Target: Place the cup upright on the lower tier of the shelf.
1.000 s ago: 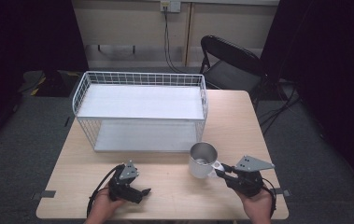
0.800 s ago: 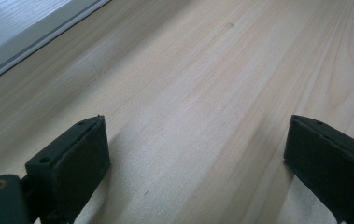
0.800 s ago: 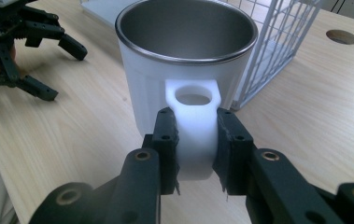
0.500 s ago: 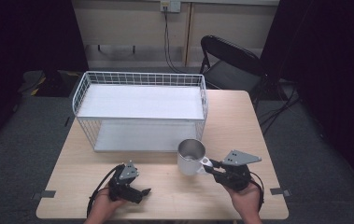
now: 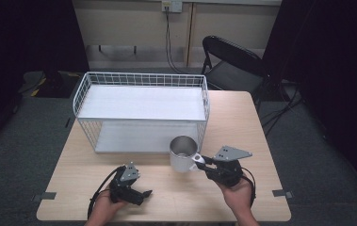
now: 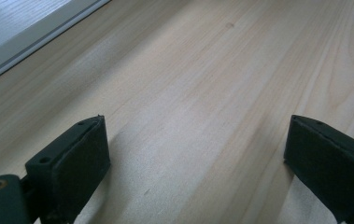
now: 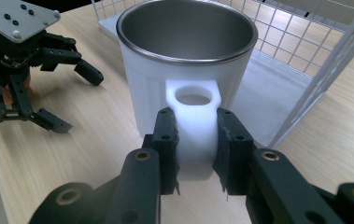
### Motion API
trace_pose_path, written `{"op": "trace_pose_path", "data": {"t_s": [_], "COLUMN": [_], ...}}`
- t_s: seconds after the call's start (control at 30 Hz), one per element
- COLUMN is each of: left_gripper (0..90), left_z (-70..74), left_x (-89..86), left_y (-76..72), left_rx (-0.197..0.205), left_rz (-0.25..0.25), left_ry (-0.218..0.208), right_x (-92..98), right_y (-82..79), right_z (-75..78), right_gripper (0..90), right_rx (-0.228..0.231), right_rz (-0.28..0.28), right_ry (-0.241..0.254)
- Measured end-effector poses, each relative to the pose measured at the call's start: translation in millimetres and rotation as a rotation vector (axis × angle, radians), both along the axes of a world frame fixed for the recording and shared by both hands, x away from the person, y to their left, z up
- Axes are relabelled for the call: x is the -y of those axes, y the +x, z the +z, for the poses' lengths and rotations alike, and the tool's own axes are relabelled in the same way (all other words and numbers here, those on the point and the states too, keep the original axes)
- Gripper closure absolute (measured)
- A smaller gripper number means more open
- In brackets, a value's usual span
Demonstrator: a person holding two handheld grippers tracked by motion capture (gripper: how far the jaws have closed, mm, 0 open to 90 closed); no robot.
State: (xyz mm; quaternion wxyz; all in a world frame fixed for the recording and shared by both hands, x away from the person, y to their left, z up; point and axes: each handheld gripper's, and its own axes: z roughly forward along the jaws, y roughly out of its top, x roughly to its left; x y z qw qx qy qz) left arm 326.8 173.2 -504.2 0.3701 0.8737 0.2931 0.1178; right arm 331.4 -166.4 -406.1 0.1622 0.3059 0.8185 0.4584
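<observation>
From my station the table [image 5: 242,117] was evenly lit from overhead while the room around it sat near black; the high view was soft and grainy; the mug [image 7: 184,70] glared white; its handle [image 7: 192,126] was blown out; shadows stayed faint.

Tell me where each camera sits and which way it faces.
High view: above the person's side, facing forward and down on table, rack, both hands.
Left gripper view: on left gripper, facing bare tabletop between open jaws.
Right gripper view: on right gripper, facing mug clamped by its handle.
Shared: mug, left gripper.
</observation>
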Motion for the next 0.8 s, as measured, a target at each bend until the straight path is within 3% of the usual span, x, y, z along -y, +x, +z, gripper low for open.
{"op": "trace_pose_path", "data": {"t_s": [0.8], "left_gripper": [4.3], "left_z": [-0.4], "left_x": [0.8], "left_y": [0.1], "left_rx": [-0.002], "left_rz": [0.004], "left_ry": [0.002], "right_x": [-21.1], "right_y": [22.7], "right_z": [7.3], "right_gripper": [72.3], "right_rx": [0.01], "right_rz": [0.02], "right_ry": [-0.004]}}
